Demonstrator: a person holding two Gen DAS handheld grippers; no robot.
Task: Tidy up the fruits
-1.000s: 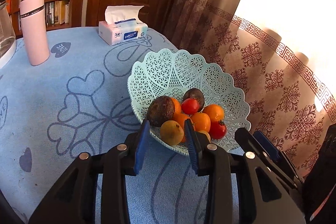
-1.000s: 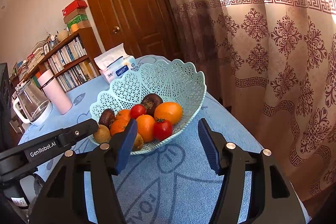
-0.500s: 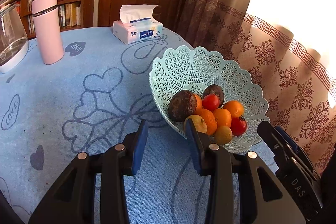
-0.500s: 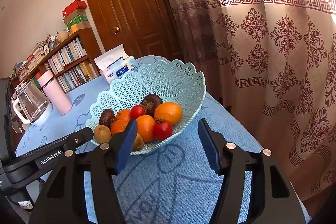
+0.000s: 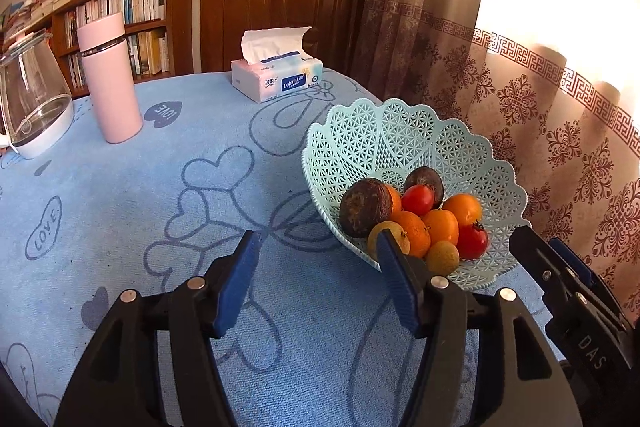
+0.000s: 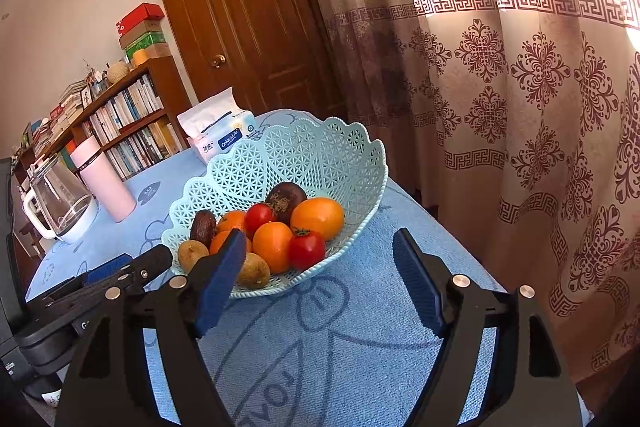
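- Basket point(image 5: 404, 143): pale-green plastic lattice, scalloped rim, near table's curtain-side edge; holds smooth, round fruits point(image 6: 294, 231).
- Left gripper point(image 5: 318, 269), right gripper point(image 6: 320, 267): blue ribbed pads spread wide, empty.

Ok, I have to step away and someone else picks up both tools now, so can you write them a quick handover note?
Left hand-held gripper: open, empty, above the tablecloth just left of the basket.
Right hand-held gripper: open, empty, at the basket's near side.
All visible fruit sits in the basket: oranges, tomatoes, dark round fruits, small brownish ones.
Done: fruit is gathered in the basket.
Left: probably nothing; no loose fruit shows on the table.
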